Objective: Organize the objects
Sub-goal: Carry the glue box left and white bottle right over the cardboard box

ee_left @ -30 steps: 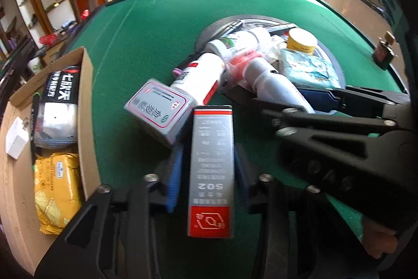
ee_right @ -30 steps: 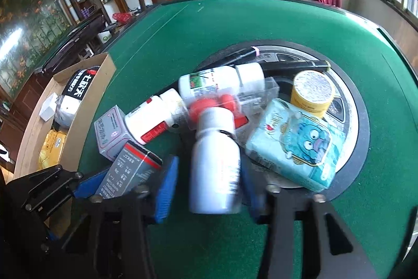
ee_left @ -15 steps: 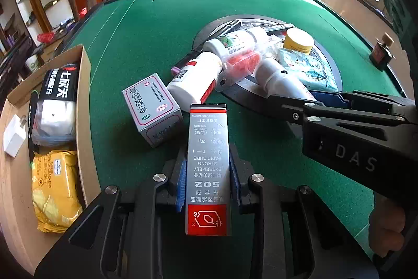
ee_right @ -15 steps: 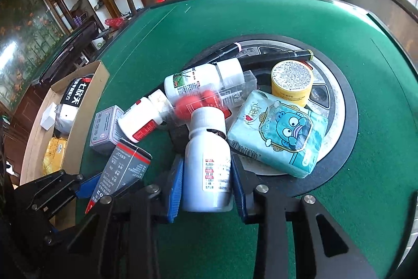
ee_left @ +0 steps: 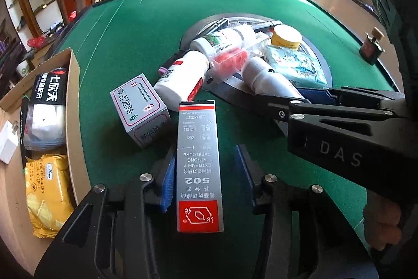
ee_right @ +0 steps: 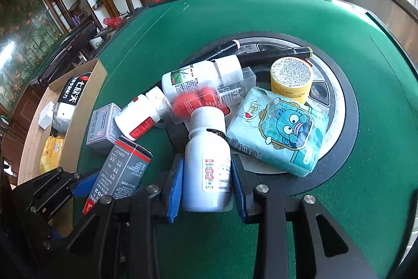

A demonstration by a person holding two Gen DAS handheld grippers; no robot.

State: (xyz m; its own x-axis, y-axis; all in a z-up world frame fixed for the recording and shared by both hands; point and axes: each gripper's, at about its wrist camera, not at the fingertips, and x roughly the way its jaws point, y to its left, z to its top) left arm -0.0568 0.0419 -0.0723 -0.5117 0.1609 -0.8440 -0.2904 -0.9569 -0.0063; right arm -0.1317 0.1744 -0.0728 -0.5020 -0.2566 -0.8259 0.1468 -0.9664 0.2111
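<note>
Now the left gripper is opening its jaws; the grey 502 glue box is lying lengthwise between the blue pads, with a clear gap showing on the right side, so nothing is pinching it. The glue box is sitting on the green table, its red end nearest the camera. Just beyond it, a grey medicine box is lying tilted, touching a white bottle with a red label. At the left, a cardboard box is holding a black-and-white packet and a yellow cracker pack.

The right gripper is closing nothing further: its pads are pressing both sides of a white bottle, which is lying with its cap pointing away, at the edge of the round centre panel. Beside it on the panel are lying a light blue tissue pack, a yellow jar, another white bottle with a green label, a clear case with red pieces and two black markers.
</note>
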